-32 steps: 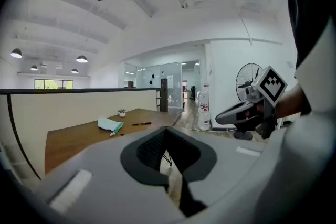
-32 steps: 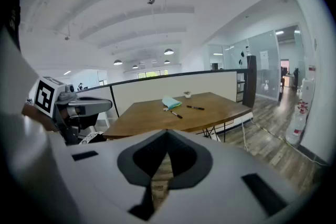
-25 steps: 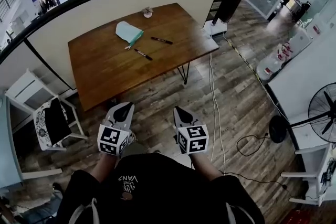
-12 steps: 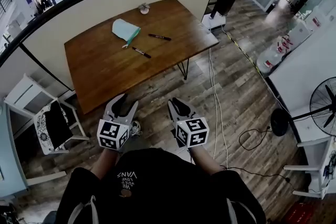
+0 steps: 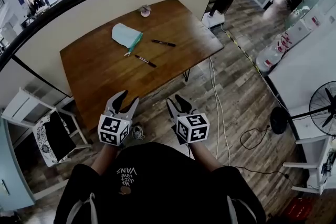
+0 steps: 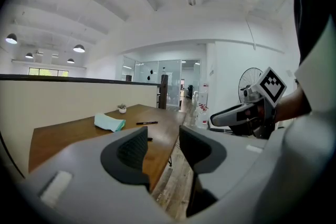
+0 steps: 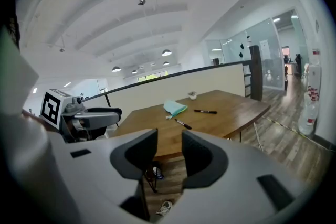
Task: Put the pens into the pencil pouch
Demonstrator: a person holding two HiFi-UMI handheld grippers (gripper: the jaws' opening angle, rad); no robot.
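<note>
both grippers empty, pens and pouch out on the table

we stand short of the wooden table (image 5: pixel 100 76), with grey-brown plank floor between us and its near edge. a shoe (image 5: pixel 137 132) lies on the planks just beside the left gripper (image 5: pixel 129 98). white cables (image 5: pixel 214 97) trail along the floor to the right of the table's black hairpin leg. a white chair (image 5: pixel 26 103) draped with dark cloth stands at the left, and a standing fan (image 5: pixel 323 107) is at the far right. behind the table runs a cream partition (image 5: pixel 94 13) topped by a curved black rail. beyond it we see glass walls and a white vaulted ceiling with hanging lamps.

the tabletop is smooth brown wood. the teal pencil pouch (image 5: pixel 126 35) lies flat and soft toward the far side. one black pen (image 5: pixel 145 61) lies near its front corner, and the other black pen (image 5: pixel 163 43) lies off to the right, apart from it. a small potted plant (image 5: pixel 145 10) sits at the far edge.

the left gripper's jaws have just been opening and stand wide, with nothing between the ribbed pads. the right gripper (image 5: pixel 176 101) has its jaws apart too, with a narrower gap, and holds nothing.
</note>
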